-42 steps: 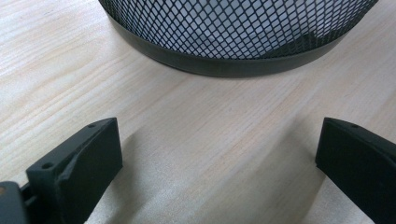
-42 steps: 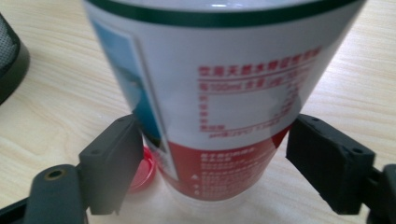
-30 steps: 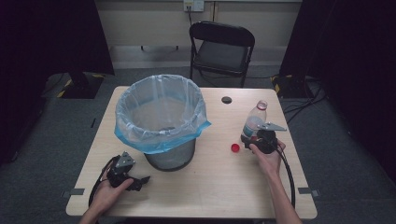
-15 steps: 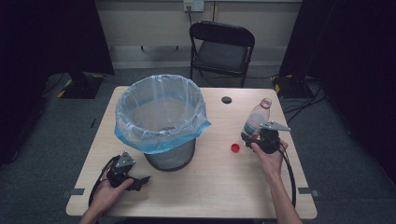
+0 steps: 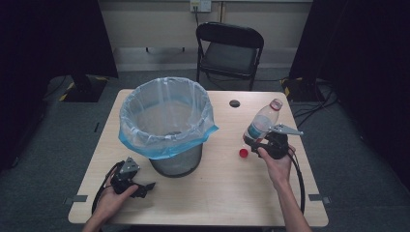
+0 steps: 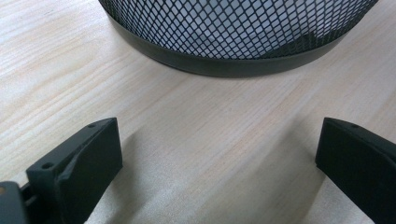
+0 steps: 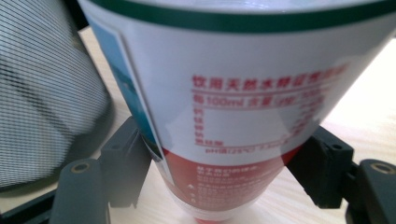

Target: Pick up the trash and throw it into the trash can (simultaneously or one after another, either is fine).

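Right tongs [image 5: 258,145] clamping bottle [image 5: 260,122], lined mesh bin [image 5: 165,124] beside

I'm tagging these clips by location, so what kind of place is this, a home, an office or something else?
Probably a studio or lab set up for recording, not a home. A plain wooden table stands on grey carpet between black curtains, with a folding chair behind it and a lined mesh bin on top.

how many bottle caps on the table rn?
1: a red cap on the table, left of the bottle held in the right gripper. The bin could hide others.
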Motion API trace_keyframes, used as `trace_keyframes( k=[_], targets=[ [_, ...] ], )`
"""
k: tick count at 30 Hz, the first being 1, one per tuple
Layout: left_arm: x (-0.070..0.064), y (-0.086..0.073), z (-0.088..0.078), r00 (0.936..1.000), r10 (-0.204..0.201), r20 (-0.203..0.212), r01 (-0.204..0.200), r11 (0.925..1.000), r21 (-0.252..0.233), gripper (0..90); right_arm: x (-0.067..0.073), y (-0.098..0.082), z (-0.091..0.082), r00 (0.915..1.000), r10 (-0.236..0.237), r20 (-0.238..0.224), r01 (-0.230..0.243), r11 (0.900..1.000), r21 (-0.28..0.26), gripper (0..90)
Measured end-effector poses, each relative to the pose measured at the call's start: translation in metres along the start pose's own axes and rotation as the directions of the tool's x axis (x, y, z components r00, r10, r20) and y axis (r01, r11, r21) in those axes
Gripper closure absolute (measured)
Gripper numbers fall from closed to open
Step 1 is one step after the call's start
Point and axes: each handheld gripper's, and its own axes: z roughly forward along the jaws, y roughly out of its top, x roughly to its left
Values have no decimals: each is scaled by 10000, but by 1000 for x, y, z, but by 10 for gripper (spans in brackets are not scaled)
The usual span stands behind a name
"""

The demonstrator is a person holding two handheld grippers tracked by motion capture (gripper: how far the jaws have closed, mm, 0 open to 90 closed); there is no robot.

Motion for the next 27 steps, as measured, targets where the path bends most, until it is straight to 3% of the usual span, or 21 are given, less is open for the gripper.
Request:
trace_keyframes(
  k=[8, 14, 27],
  targets=[
    [0, 0, 0, 10000, -1, 3, 1, 10000, 0, 0, 20, 23, -1, 9975, -337, -620, 315, 9988, -362, 283],
    [0, 0, 0, 10000, 2, 6, -2, 10000, -3, 0, 32, 39, -4, 9955, -567, -765, 527, 9972, -535, 282],
    [0, 0, 0, 10000, -3, 1, 3, 10000, -2, 0, 39, 66, -11, 9930, -619, -1005, 487, 9905, -1284, 283]
  ],
)
